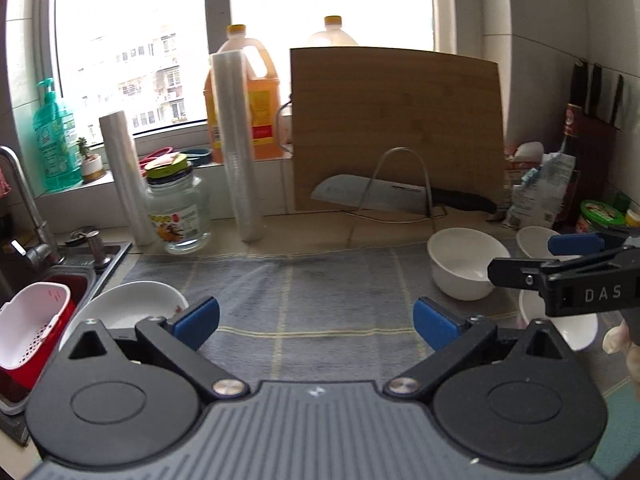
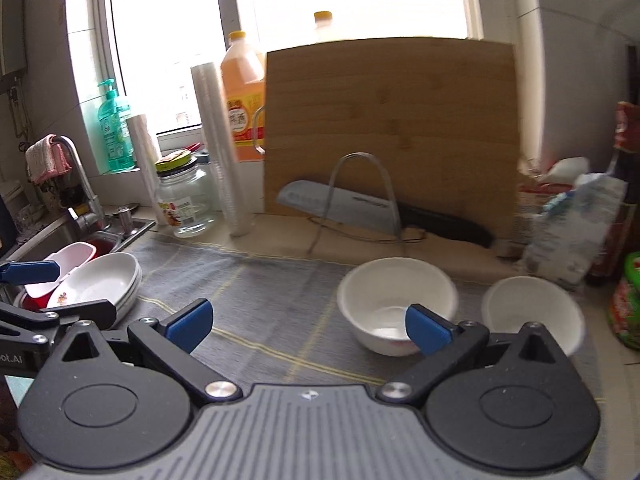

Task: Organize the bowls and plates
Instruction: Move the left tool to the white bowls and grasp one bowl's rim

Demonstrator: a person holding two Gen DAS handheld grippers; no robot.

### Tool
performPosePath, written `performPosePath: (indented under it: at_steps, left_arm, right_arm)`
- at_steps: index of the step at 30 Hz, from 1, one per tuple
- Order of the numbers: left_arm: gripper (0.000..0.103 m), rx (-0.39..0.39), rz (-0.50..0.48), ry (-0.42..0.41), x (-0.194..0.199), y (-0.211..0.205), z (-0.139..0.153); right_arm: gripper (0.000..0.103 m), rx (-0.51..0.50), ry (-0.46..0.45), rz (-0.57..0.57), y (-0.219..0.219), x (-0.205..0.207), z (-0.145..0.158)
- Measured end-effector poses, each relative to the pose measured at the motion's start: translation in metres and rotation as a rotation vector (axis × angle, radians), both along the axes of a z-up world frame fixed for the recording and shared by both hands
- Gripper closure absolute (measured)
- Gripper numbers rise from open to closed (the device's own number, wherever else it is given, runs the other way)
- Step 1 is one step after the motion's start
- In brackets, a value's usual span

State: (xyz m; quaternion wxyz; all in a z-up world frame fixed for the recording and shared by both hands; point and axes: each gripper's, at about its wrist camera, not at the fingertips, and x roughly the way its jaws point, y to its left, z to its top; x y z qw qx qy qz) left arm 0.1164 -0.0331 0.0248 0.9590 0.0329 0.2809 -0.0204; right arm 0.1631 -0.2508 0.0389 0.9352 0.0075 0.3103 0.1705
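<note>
Right gripper (image 2: 308, 322), jaws wide and empty, faces white bowls (image 2: 396, 304) at the worktop's right; left gripper (image 1: 316, 322), equally open and empty, has stacked plates (image 2: 100, 280) at the left edge.

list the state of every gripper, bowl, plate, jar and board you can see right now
left gripper: open, holding nothing
right gripper: open, holding nothing
large white ceramic bowl: upright, empty, on the grey cloth
smaller white bowl: upright, beside the large one
white shallow plates: stacked by the sink
clear glass jar: lid on, upright
wooden cutting board: standing on edge
cleaver knife: resting in the wire rack
</note>
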Motion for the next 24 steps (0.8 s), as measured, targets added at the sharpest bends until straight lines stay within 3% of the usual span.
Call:
performPosePath:
  at_steps: [8, 17, 21, 24]
  left_arm:
    - [0.001, -0.027, -0.174, 0.012, 0.006, -0.045, -0.013]
    - [0.001, -0.071, -0.386, 0.099, 0.019, -0.062, -0.053]
    - [0.001, -0.061, -0.457, 0.165, 0.027, -0.08, -0.068]
    - [0.001, -0.002, -0.488, 0.167, 0.029, -0.099, -0.078]
  right_arm:
    - [0.0, -0.115, -0.031, -0.142, -0.053, -0.048, -0.003]
    - [0.0, -0.095, 0.113, -0.282, -0.08, -0.067, -0.039]
    - [0.0, -0.078, 0.15, -0.273, -0.088, -0.064, -0.047]
    - [0.0, -0.07, 0.155, -0.238, -0.095, -0.055, -0.051]
